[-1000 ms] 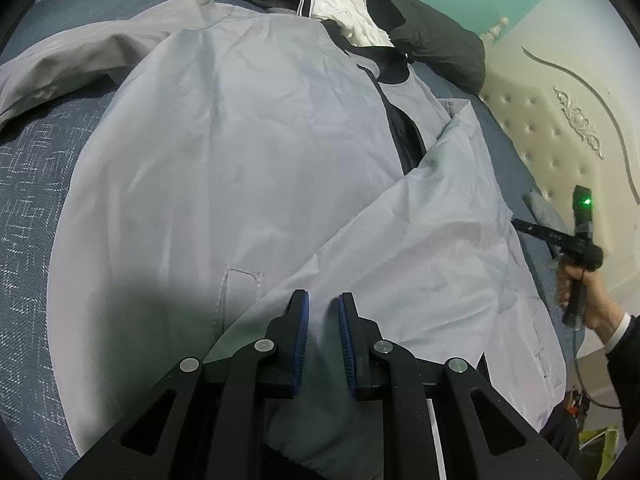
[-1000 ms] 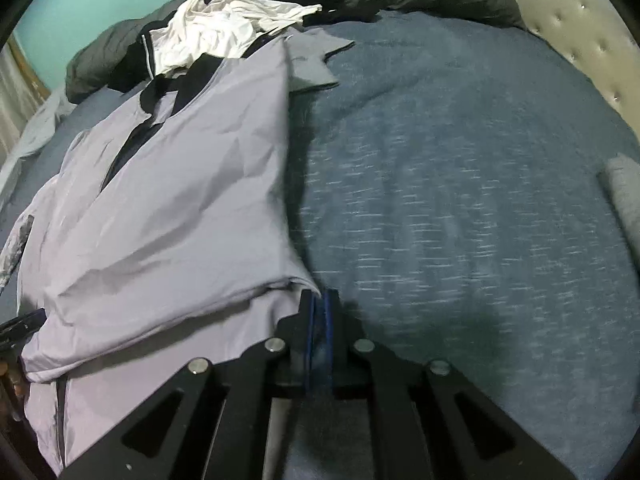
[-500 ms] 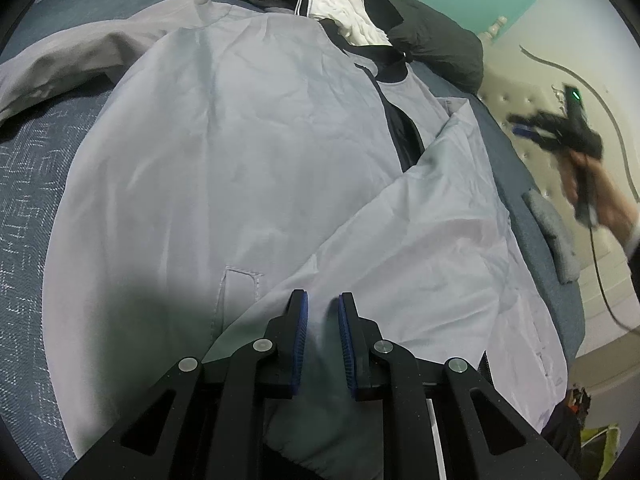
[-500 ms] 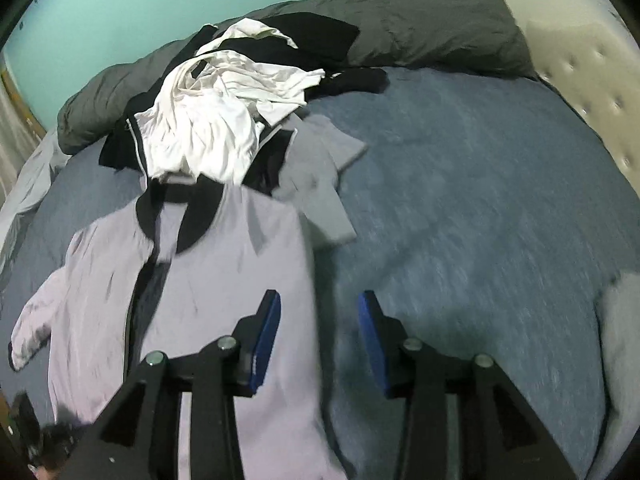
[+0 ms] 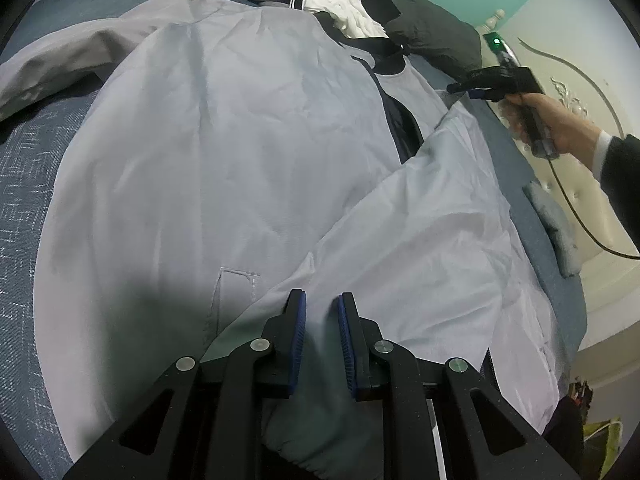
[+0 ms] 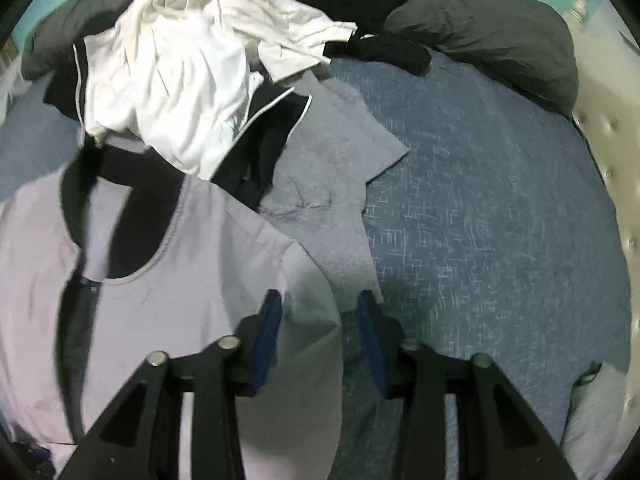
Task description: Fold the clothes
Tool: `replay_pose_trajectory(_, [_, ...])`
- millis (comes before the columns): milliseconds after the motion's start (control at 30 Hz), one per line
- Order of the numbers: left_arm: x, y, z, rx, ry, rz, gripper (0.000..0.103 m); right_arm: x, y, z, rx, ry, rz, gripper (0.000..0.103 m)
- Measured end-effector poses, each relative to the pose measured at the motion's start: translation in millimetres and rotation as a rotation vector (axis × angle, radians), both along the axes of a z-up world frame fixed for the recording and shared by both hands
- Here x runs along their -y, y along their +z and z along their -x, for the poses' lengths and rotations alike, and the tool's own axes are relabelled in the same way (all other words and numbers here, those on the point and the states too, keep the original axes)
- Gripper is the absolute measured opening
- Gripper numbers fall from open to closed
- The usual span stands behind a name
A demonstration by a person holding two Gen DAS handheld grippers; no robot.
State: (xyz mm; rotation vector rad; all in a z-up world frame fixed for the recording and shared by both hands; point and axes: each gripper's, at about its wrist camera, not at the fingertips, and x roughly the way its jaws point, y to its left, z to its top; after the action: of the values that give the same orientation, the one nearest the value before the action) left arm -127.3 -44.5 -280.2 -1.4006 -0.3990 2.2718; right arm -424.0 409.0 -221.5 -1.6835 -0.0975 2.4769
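Note:
A pale grey jacket (image 5: pixel 240 160) with a black collar lies open on the blue bedspread (image 6: pixel 480 200). Its right front panel is folded diagonally across the body. My left gripper (image 5: pixel 322 332) sits at the bottom hem, shut on bunched jacket fabric. My right gripper (image 6: pixel 320 320) hovers over the jacket's shoulder edge (image 6: pixel 296 280) beside the collar (image 6: pixel 116 208). Its jaws are closing, the pads still apart, with the fabric edge lying below and between them. In the left wrist view a person's hand (image 5: pixel 560 128) holds the right gripper (image 5: pixel 460 90) at the jacket's far right corner.
A heap of white and black clothes (image 6: pixel 180 60) lies beyond the collar, with a grey T-shirt (image 6: pixel 332 184) beside it. A dark grey pillow (image 6: pixel 500 40) lines the back. The cream tufted headboard (image 6: pixel 612 160) borders the right. A small folded grey item (image 5: pixel 552 220) lies near the bed's edge.
My right gripper let go of the jacket's lower edge, opened, and travelled up the bed to the shoulder by the collar; its jaws are narrower than half a second ago. The left gripper stayed put.

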Motion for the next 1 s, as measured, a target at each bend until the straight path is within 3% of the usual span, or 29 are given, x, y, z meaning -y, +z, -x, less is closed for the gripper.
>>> replay_pose_trajectory(33, [-0.1,-0.1,-0.3,-0.001,-0.001,0.001,0.018,-1.2,-4.3,3.0,0.013,-0.007,-0.007,0.015])
replay_pose_trajectory(133, [0.4,0.0,-1.3,-0.003,-0.005,0.002,0.018,-5.9,-15.8,9.4,0.040,-0.032,-0.034,0.007])
replay_pose_trajectory(400, [-2.5,0.2,-5.0,-0.009,-0.022,0.012,0.018,-27.6,-40.8,18.5,0.018,-0.176,-0.017,0.006])
replay_pose_trajectory(500, [-2.1,0.4,-6.6,-0.009,-0.027,0.013,0.018,-35.6,-44.9,22.7,0.000,-0.229,0.032,0.006])
replay_pose_trajectory(667, [-4.0,-0.1,-7.7,-0.009,-0.032,0.015,0.018,-54.8,-34.1,20.1,-0.094,-0.281,0.161,0.006])
replay_pose_trajectory(800, [-2.7,-0.6,-9.7,-0.007,-0.032,0.017,0.018,-68.3,-8.4,11.9,-0.200,-0.286,0.179,0.006])
replay_pose_trajectory(1000, [-1.8,-0.9,-8.9,-0.004,-0.033,0.016,0.018,-75.4,8.7,-13.7,-0.264,-0.193,0.282,0.008])
